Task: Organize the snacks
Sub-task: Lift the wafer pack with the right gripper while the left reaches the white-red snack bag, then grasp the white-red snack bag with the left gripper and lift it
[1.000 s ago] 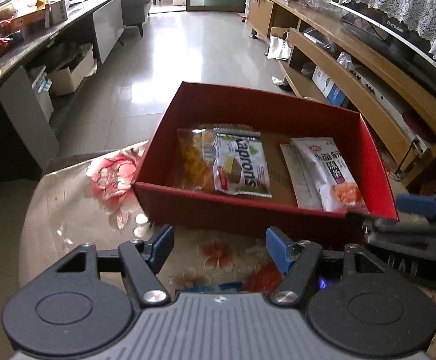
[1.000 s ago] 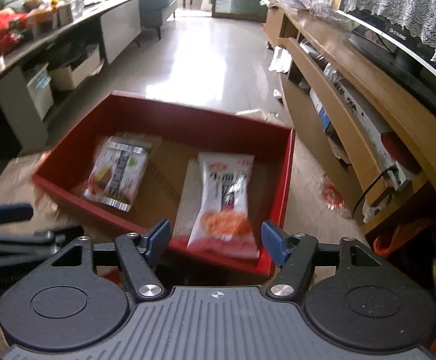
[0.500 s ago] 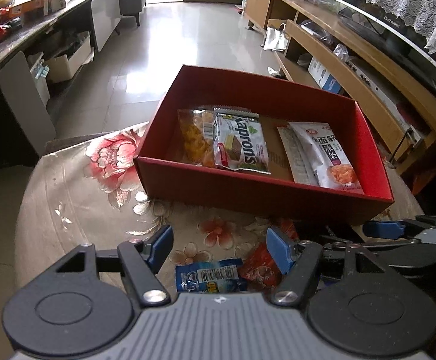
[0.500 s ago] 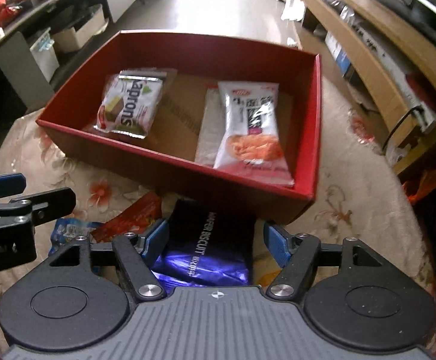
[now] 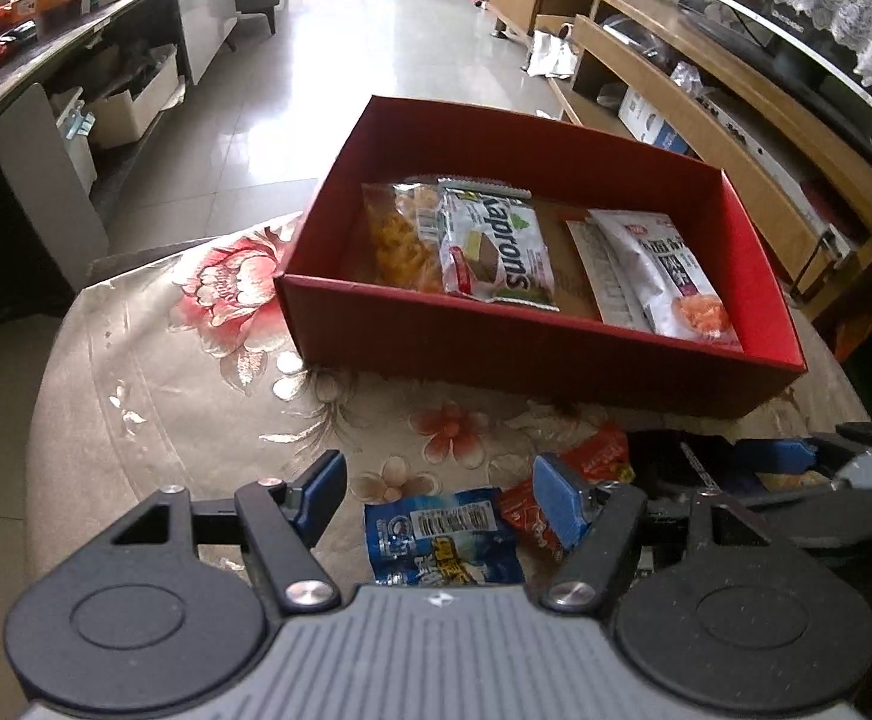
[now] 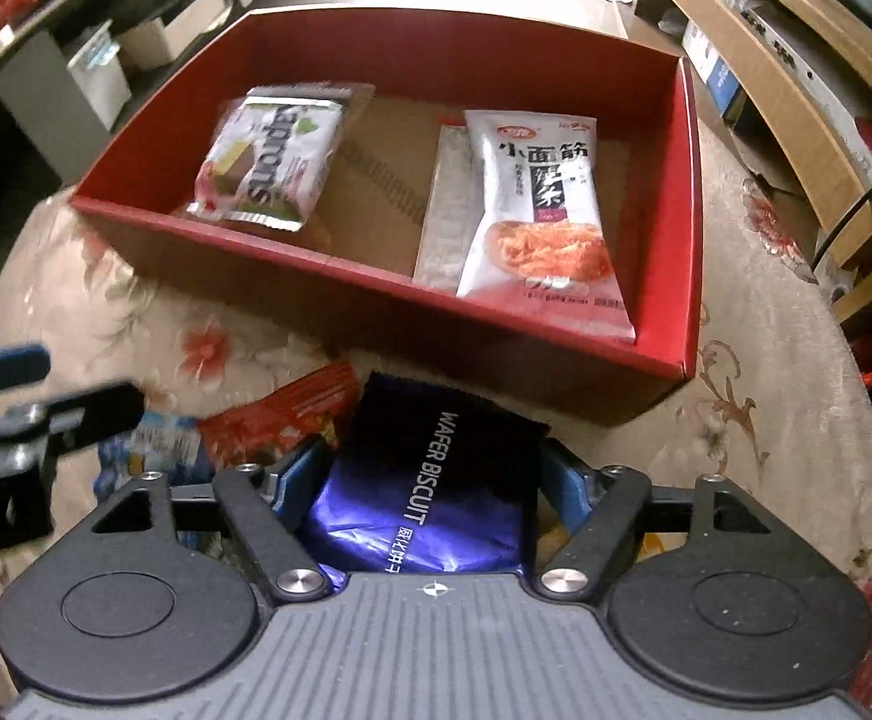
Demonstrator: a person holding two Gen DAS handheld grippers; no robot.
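A red box (image 5: pixel 496 348) (image 6: pixel 691 210) on the flowered table holds a Kaprons packet (image 5: pixel 496 246) (image 6: pixel 274 162), an orange snack bag (image 5: pixel 400 234) and a white noodle-snack packet (image 5: pixel 670 270) (image 6: pixel 538 210). In front of the box lie a purple wafer biscuit packet (image 6: pixel 436 480), a red packet (image 5: pixel 562 480) (image 6: pixel 280 420) and a blue packet (image 5: pixel 442 540) (image 6: pixel 160 444). My right gripper (image 6: pixel 430 480) (image 5: pixel 796 468) straddles the wafer packet, its jaws opening. My left gripper (image 5: pixel 439 492) (image 6: pixel 16 396) stands open over the blue packet.
The round table's flowered cloth (image 5: pixel 166 360) (image 6: pixel 766 420) drops off close behind the box. A long wooden shelf unit (image 5: pixel 706 108) runs along the right. A dark counter (image 5: pixel 46 60) with boxes stands at the left, with tiled floor (image 5: pixel 316 90) between.
My right gripper has tipped down and sunk to the wafer packet, which now lies between its widening jaws. The left view dipped a little, bringing the blue and red packets into sight.
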